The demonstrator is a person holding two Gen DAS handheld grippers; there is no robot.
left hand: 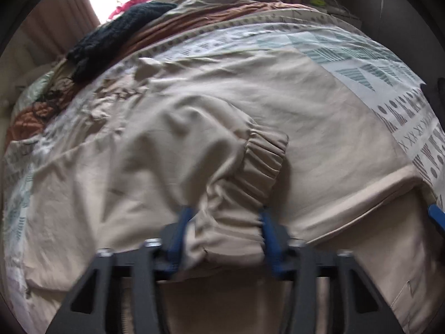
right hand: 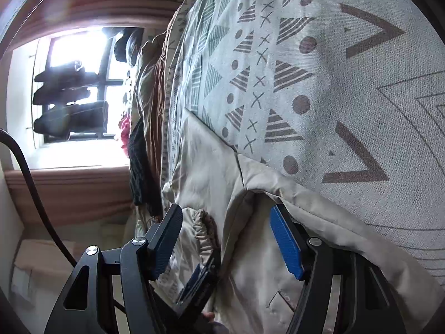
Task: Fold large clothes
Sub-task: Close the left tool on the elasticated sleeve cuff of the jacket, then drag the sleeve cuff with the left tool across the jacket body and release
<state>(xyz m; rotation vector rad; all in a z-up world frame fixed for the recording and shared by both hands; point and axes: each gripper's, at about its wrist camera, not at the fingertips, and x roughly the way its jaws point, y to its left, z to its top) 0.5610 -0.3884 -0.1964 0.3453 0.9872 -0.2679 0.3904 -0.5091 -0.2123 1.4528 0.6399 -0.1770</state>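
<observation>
A large beige garment lies spread over a patterned bedspread. One sleeve with a gathered elastic cuff is bunched up in front of my left gripper, whose blue pads press on the sleeve cloth from both sides. In the right wrist view the same beige garment hangs at the bed's edge, and its cuff shows beside the left gripper's finger. My right gripper stands wide open around the garment's hem fold, with its pads clear of the cloth.
A black knitted piece, brown cloth and a pink cloth lie at the bed's far side. A bright window with dark clothes hanging before it and curtains stands behind. The right gripper's blue tip shows at the garment's right hem.
</observation>
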